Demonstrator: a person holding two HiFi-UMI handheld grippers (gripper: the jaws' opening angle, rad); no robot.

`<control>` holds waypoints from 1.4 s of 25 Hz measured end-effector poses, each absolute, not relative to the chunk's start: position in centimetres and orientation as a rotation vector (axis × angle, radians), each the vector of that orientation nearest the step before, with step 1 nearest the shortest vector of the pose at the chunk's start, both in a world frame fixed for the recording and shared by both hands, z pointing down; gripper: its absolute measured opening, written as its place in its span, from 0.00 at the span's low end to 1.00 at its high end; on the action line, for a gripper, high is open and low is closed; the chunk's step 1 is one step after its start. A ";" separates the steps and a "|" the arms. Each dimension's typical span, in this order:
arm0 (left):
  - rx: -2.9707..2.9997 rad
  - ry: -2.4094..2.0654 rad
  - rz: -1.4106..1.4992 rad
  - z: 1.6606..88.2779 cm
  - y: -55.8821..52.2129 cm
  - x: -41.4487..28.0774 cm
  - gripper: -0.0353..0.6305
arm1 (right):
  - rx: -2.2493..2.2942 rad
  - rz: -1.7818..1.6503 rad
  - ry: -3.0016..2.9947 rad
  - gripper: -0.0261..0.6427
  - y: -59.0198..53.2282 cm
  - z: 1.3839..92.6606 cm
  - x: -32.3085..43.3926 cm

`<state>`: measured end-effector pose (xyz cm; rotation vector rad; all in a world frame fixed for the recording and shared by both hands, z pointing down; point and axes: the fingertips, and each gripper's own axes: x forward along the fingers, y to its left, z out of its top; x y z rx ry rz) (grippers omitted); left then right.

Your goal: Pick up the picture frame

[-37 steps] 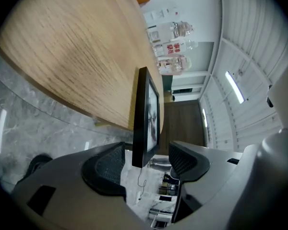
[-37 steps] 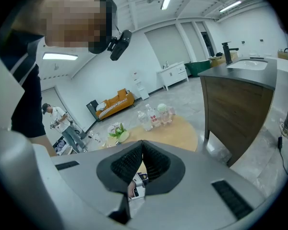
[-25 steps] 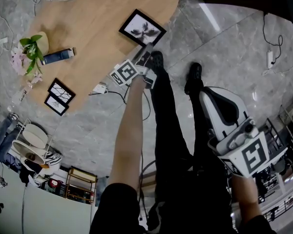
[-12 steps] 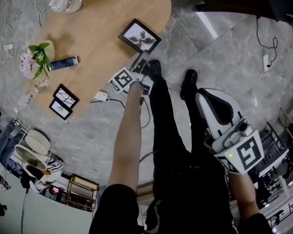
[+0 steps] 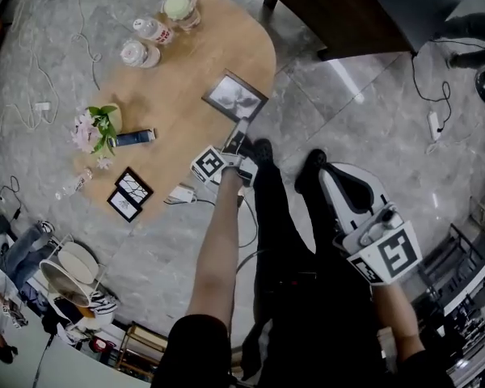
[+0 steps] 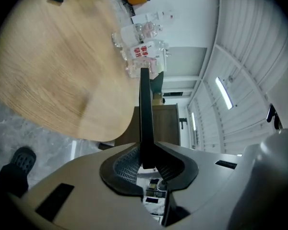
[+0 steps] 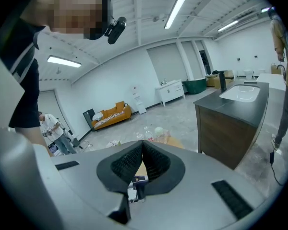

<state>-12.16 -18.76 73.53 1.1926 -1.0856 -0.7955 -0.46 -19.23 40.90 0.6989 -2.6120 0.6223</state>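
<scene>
Holding picture frame (image 6: 145, 114) edge-on by its rim in clamped left gripper (image 6: 146, 162), seemingly lifted clear of wooden table (image 6: 53, 71), right gripper (image 7: 143, 150) pinched together on nothing; stiff, light, probably glass-fronted, so best gripped at rim, not pane.

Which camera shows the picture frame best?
The head view: the picture frame faces the camera there, showing its whole grey picture, with the left gripper clamped on its near edge. The left gripper view shows only its thin dark edge between the jaws. The right gripper view misses it.
</scene>
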 end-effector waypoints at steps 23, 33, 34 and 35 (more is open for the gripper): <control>1.373 -1.051 -1.125 46.5 -19.4 -12.4 0.18 | 0.896 0.395 -2.831 0.06 -20.1 27.3 4.5; 1.463 -1.081 -1.216 34.1 -20.3 -15.4 0.17 | 0.879 0.278 -2.939 0.06 -20.5 22.3 4.1; 1.470 -1.085 -1.216 32.9 -20.3 -15.4 0.18 | 0.871 0.260 -2.946 0.06 -20.5 21.7 3.9; 1.473 -1.087 -1.215 31.7 -20.2 -15.1 0.17 | 0.863 0.246 -2.952 0.06 -20.5 21.3 3.7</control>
